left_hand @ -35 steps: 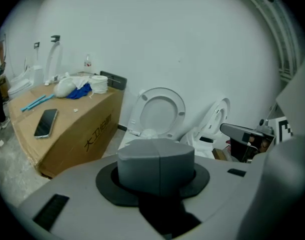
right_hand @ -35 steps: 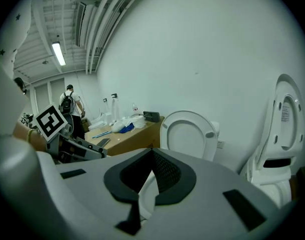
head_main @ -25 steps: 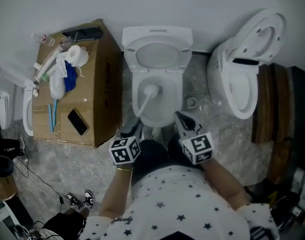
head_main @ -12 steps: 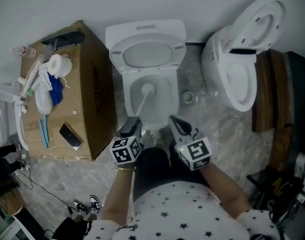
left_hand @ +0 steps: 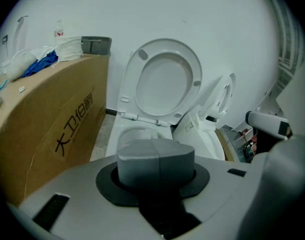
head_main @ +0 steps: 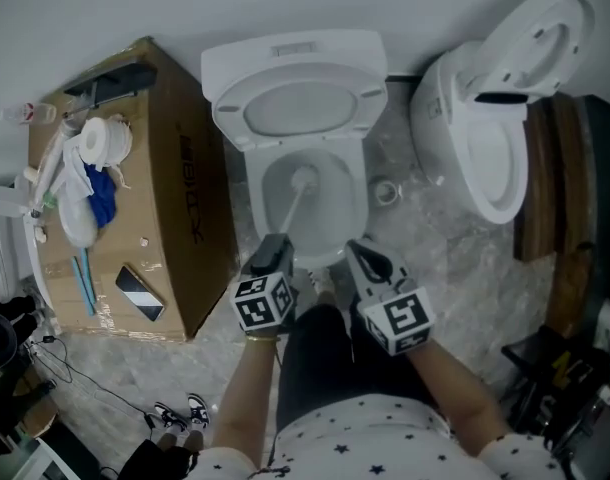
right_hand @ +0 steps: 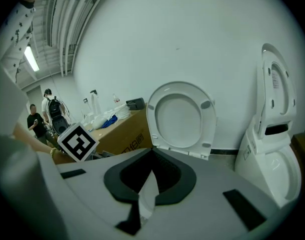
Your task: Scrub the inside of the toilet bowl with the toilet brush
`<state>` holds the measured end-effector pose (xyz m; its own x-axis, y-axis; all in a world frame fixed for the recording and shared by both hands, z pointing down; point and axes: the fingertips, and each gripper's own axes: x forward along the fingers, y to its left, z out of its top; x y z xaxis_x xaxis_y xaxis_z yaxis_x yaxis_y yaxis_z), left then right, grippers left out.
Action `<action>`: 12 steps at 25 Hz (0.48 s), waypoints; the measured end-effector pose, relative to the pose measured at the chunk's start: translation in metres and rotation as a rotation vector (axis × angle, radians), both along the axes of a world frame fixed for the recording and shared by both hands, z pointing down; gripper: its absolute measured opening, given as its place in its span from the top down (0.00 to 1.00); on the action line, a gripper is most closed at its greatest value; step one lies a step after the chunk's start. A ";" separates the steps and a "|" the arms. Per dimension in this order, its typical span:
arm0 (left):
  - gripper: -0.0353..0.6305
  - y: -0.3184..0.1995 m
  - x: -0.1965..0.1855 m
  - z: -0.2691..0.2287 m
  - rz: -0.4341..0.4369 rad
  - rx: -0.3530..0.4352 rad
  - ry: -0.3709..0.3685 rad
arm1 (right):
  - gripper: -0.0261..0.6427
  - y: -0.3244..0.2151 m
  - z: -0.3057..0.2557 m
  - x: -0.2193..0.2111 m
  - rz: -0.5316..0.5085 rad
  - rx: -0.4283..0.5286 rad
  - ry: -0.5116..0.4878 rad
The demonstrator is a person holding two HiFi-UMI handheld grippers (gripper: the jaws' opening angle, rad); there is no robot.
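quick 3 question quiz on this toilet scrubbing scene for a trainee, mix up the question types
1. True or false: the right gripper grips the toilet brush.
2. Where is the brush head? A in the toilet bowl; B inside the right gripper; C on top of the left gripper.
3. Fill in: the phone lies on the ___.

Key
1. False: the left gripper holds the handle, and the right gripper is shut on nothing.
2. A
3. cardboard box
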<state>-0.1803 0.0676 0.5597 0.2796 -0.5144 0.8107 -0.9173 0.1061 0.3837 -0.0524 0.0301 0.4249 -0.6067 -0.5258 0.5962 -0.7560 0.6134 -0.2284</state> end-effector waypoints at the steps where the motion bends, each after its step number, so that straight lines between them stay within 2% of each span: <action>1: 0.73 -0.002 0.000 0.005 0.001 -0.004 0.000 | 0.95 0.000 0.003 -0.002 0.001 -0.010 -0.003; 12: 0.73 -0.024 -0.001 0.050 -0.019 -0.032 0.001 | 0.95 0.007 0.038 -0.008 -0.008 -0.076 -0.002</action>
<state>-0.1816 0.0438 0.6101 0.2708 -0.4937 0.8264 -0.9148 0.1354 0.3806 -0.0609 0.0370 0.4625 -0.6118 -0.4746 0.6328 -0.7509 0.6000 -0.2761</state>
